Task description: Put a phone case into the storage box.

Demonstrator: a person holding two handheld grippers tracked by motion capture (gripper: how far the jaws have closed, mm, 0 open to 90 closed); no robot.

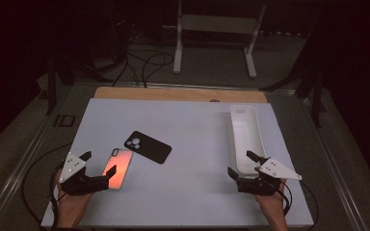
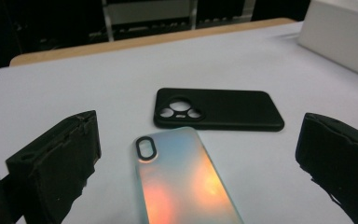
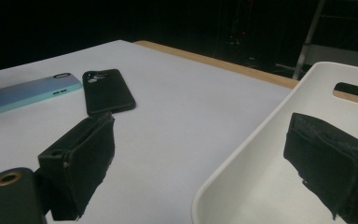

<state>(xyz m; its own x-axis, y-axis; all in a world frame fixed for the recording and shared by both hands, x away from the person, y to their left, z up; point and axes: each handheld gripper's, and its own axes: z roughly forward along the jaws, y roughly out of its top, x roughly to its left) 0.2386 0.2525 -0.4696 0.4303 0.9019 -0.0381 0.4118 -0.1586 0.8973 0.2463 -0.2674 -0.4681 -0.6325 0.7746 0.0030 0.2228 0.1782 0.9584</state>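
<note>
Now nothing is gripped yet: left gripper (image 1: pixel 99 166) held wide by iridescent case (image 1: pixel 117 168), right gripper (image 1: pixel 240 163) wide at white tray (image 1: pixel 236 113); black case (image 1: pixel 148 147) untouched on surface (image 1: pixel 192 144).

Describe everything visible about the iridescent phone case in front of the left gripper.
The iridescent phone case is a slim, glossy rounded rectangle, shimmering pale blue with an orange-pink glow, and has an oval camera cutout near one end. It lies flat, back up, on the white table, apart from the black phone case beyond it. The left gripper stands open astride its near end; whether the pads touch it is unclear.
</note>
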